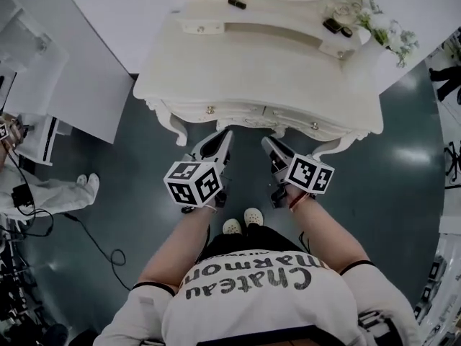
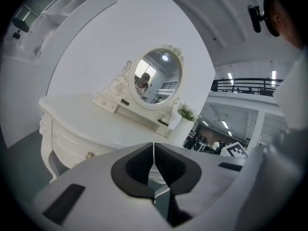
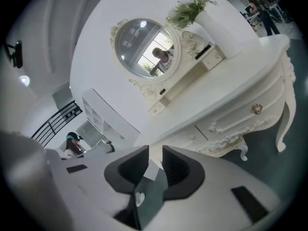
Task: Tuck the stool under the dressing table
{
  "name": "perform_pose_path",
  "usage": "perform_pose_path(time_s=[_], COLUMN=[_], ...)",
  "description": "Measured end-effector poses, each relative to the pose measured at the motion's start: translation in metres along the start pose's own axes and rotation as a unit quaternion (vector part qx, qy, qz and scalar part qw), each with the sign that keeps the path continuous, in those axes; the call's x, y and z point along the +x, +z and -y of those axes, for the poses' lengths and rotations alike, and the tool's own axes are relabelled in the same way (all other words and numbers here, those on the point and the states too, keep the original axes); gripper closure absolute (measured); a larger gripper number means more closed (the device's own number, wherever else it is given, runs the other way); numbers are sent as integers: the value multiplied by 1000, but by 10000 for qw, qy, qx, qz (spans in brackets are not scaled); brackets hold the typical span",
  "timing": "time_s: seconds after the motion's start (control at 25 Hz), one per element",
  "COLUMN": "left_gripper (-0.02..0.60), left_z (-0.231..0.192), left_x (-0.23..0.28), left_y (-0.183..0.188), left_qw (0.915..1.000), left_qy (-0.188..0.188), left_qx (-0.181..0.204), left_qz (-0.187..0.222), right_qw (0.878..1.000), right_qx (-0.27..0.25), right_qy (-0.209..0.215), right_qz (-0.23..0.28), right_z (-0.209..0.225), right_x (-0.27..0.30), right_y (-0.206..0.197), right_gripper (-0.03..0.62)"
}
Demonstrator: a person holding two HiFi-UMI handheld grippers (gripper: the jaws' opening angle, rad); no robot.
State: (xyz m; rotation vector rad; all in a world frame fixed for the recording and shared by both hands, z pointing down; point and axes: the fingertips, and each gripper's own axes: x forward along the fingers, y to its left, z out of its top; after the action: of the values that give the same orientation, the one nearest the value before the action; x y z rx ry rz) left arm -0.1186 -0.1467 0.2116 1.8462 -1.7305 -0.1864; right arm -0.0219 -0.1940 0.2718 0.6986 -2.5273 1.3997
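White tee, white clogs, grey left gripper and right gripper
Tee's got dark "Chateau" lettering and dark-trimmed short sleeves. Grippers have black pads, plus a black-and-white marker cube each.

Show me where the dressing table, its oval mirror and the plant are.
dressing table (image 1: pixel 216 71): head view, on its bare top.
oval mirror (image 2: pixel 158 78): left gripper view, on the glass.
plant (image 3: pixel 188 7): right gripper view, on the green leaves.
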Motion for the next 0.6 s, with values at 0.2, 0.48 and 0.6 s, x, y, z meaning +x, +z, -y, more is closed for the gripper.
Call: perform_pose_path(time_s=[0.2, 0.48, 0.6], left_gripper=[551, 551, 551], left_z=[33, 99, 131], left_x=[-4, -18, -27], left_y=[64, 155, 188], left_qw=[9981, 9866, 9763], left_qy=[-264, -809, -1097], left_qx=[371, 1010, 1401], left_qz=[424, 992, 1228], right_qw=[9959, 9781, 9636], right_qx=[-152, -808, -1366], right_qy=[549, 1261, 1500], right_qz=[698, 1448, 1740], right_z=[-54, -145, -185], right_x=[-15, -62, -84], right_y=[80, 154, 180], right_gripper=[500, 505, 506])
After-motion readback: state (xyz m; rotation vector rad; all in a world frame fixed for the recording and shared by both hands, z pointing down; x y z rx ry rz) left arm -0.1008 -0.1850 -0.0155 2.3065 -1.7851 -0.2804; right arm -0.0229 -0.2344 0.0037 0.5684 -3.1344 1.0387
